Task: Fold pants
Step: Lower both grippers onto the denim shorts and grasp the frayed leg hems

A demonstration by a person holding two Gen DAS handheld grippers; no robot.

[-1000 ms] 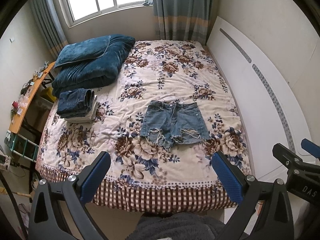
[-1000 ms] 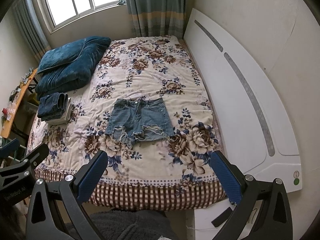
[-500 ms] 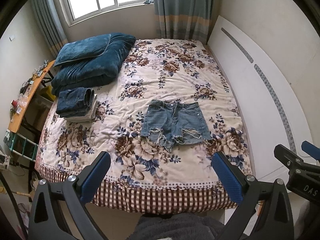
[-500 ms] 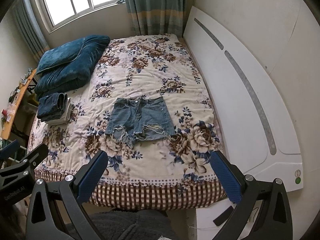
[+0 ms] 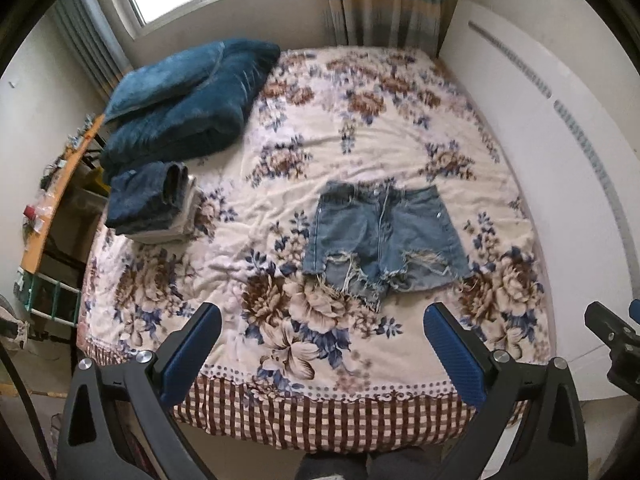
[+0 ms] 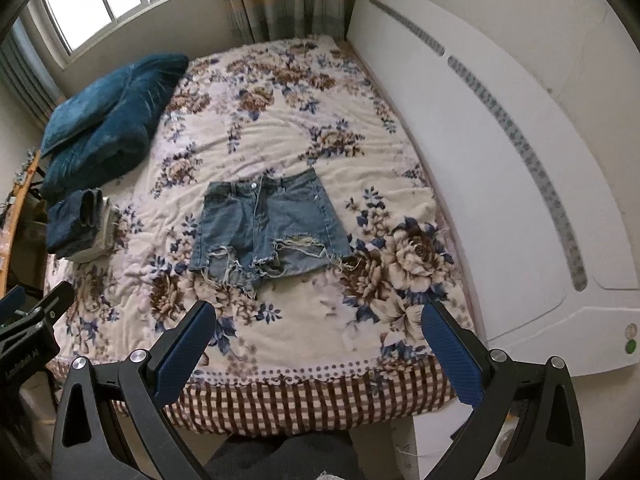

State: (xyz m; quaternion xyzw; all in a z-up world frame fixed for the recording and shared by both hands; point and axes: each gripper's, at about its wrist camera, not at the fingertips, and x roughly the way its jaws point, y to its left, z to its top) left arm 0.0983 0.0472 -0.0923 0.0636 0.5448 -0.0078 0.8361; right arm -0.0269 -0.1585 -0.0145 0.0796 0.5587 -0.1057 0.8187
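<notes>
- Denim shorts (image 5: 384,236) (image 6: 268,228): flat, unfolded, front up, waistband twd far edge of bed, frayed hems twd near edge. Sits roughly mid-bed, closer to near edge and headboard side.
- Bed (image 5: 360,128) (image 6: 256,140): floral blanket, checked border hanging over near edge.
- Folded clothes stack (image 5: 152,204) (image 6: 80,228): dark jeans on top of lighter items, near edge opposite headboard; well apart from shorts.
- Blue quilt (image 5: 184,104) (image 6: 108,120): folded, far corner on same side, just behind stack.
- White headboard (image 5: 560,168) (image 6: 500,168): runs along other side of bed.
- Left gripper (image 5: 320,344): jaws spread wide, nothing held, over near edge, short of shorts.
- Right gripper (image 6: 320,344): same, jaws wide apart, empty, no contact w/ shorts.
- Window + curtain (image 5: 376,0) behind far edge.
</notes>
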